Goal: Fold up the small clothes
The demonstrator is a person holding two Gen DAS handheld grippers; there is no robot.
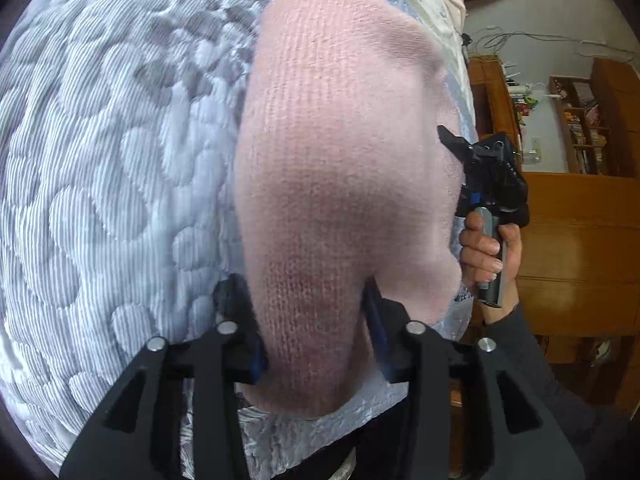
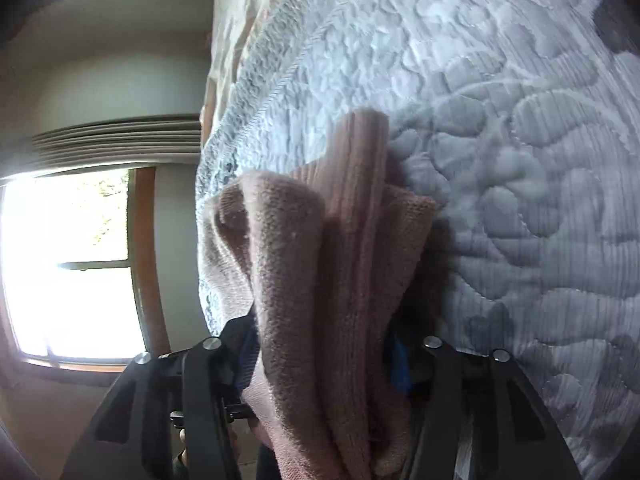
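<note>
Right now the pink knit piece (image 1: pixel 340 184) hangs in the air over the quilted bed cover (image 1: pixel 120 184), held up by both grippers. Its long way runs from one gripper across to the other, so it is stretched between them. The left gripper (image 1: pixel 316 320) has its two fingers squeezed on one end of the pink cloth. The right gripper (image 2: pixel 324 344) pinches the other end, where the cloth is bunched in thick folds. A hand (image 1: pixel 490 256) holds that gripper's handle near the side edge of the bed. I think the cloth should come down flat on the cover next.
</note>
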